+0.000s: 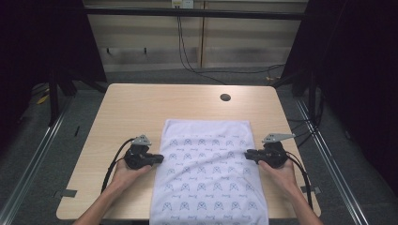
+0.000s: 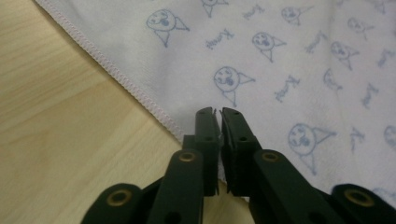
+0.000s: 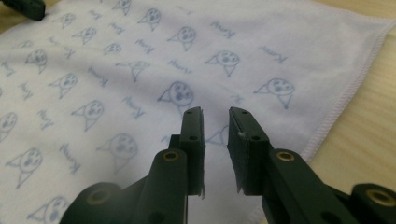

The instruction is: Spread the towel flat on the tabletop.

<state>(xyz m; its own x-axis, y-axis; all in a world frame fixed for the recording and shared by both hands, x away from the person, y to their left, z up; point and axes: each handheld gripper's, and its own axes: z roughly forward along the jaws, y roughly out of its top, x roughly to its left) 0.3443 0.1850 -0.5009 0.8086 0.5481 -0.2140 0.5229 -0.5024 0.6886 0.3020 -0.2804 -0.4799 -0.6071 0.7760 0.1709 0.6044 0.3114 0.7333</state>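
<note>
While the white cloth (image 1: 209, 173) with its small blue cartoon prints lies flat across the near half of the wooden table (image 1: 131, 108), its near edge hanging over the table's front, a person holds a gripper at each of its long sides. The left gripper (image 1: 158, 159) sits at the cloth's left edge, pointing inward; in the left gripper view its two black jaws stand together, with only a hairline slit between them and nothing caught there, their tips over the cloth (image 2: 280, 56) just inside the stitched hem. The right gripper (image 1: 248, 155) sits at the right edge, pointing inward too; in the right gripper view its jaws stand a little apart above the printed cloth (image 3: 140, 56), gripping nothing.
</note>
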